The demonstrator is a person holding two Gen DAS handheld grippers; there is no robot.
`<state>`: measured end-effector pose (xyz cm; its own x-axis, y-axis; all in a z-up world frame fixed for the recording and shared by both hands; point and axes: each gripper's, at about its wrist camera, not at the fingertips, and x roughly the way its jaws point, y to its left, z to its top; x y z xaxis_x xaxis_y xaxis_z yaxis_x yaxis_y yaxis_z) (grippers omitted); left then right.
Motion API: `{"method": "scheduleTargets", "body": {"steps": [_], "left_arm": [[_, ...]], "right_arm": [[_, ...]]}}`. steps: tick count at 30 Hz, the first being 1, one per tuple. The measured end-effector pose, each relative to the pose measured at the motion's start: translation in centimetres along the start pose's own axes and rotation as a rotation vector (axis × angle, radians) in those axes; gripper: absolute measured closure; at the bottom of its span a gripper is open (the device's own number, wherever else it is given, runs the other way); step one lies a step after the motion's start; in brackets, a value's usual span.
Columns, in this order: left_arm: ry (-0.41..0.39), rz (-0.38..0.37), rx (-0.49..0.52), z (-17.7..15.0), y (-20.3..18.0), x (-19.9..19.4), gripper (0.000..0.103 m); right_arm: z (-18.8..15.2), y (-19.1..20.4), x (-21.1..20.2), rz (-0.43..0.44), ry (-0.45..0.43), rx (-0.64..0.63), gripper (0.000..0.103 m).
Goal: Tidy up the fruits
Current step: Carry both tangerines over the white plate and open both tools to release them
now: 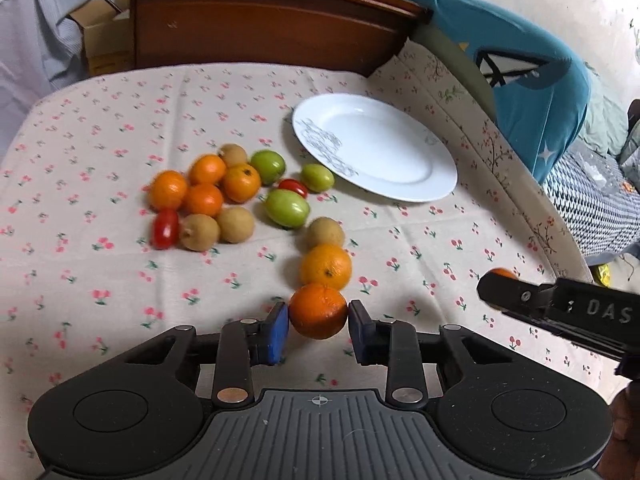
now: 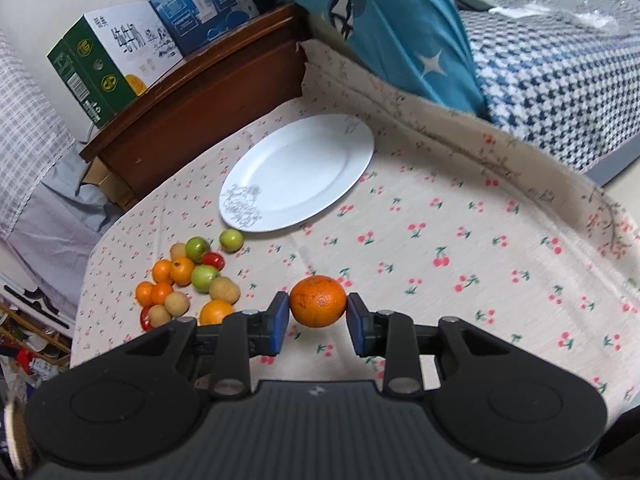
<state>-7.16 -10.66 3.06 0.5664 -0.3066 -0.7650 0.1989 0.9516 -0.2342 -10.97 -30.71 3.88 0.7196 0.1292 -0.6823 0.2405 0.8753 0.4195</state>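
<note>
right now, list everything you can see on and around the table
loose oranges: five, orange, four clustered at the left, one nearer the left gripper
brown fruits: four, tan, mixed among the oranges
green fruits: three, green, between the cluster and the plate
red tomatoes: two, red, one at the cluster's left, one among the green fruits
plate: one, white, empty, far right of the fruits
tablecloth: one, beige with cherry print, under everything
cabinet: one, brown wood, behind the table
boxes: two, green-white and blue, on the cabinet
left gripper: shut on left orange
right gripper: shut on right orange
</note>
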Motion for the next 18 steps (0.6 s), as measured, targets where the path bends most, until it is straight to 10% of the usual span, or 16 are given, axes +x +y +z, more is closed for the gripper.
{"method": "scheduleTargets", "body": {"steps": [18], "left_arm": [[-0.086,0.019,0.107,2.0,0.9,-2.8,0.073]], "right_arm": [[-0.7,1.8,1.1,0.079,0.034,-0.053,0.072]]}}
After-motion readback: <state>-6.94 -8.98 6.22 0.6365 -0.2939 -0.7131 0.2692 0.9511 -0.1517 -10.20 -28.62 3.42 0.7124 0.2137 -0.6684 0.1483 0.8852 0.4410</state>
